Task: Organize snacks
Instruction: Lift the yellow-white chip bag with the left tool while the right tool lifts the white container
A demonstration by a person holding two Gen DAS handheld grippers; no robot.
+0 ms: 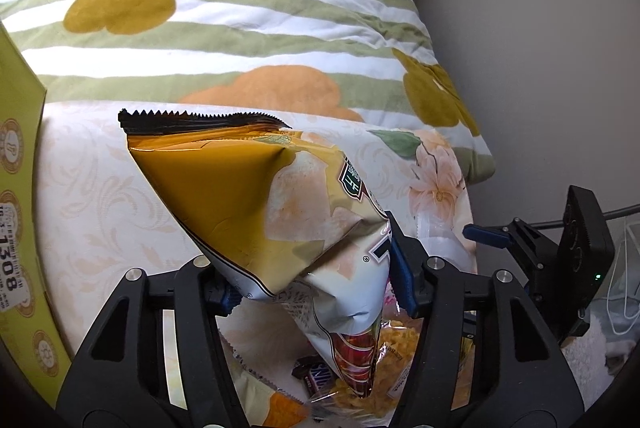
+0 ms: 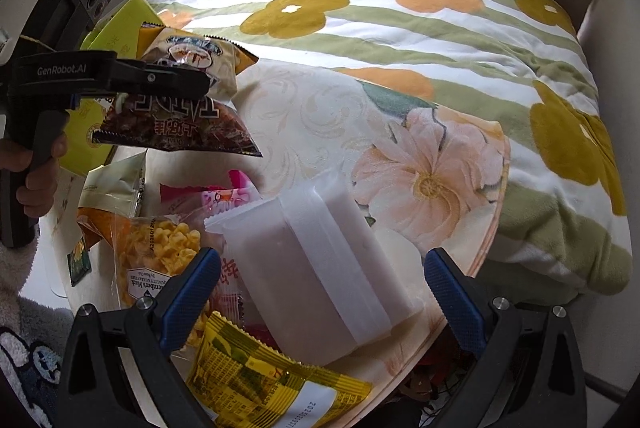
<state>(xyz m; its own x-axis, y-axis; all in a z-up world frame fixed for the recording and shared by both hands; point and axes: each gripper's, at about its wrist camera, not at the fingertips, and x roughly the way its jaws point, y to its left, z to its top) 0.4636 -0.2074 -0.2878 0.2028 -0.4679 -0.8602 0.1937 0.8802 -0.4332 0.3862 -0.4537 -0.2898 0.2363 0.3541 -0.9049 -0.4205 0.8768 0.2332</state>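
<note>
The crinkled yellow-and-white foil chip bag [image 1: 280,211] is pinched in the left claw [image 1: 316,280]; its blue pads crease the bag across the middle. In the right wrist view it hangs clear above the round cream floral-cloth desk [image 2: 304,107], over the desk's left edge. No earlier picture shows how it got there. The right claw [image 2: 320,288] stands spread and holds nothing. It hovers above a frosted translucent plastic storage box [image 2: 320,260] that lies near the desk's near edge.

Around the box the other snacks lie loose and unsorted. A clear bag of yellow puffed corn [image 2: 160,256] is just to the box's left, and a yellow printed foil packet [image 2: 264,376] lies at the near edge. A pink wrapped sweet packet [image 2: 220,195] sits behind the corn, and a pale green-and-white pouch [image 2: 116,183] lies toward the left edge. A lime-green cardboard box [image 1: 20,228] stands off the desk's left edge. Beyond the far edge lies a quilt with green stripes and orange flowers [image 1: 240,27].

The task looks to be at an early stage. One bag is lifted and not yet placed. No snack can be seen inside the storage box, though its cloudy wall hides much. Nearly the whole pile still waits to be sorted.
</note>
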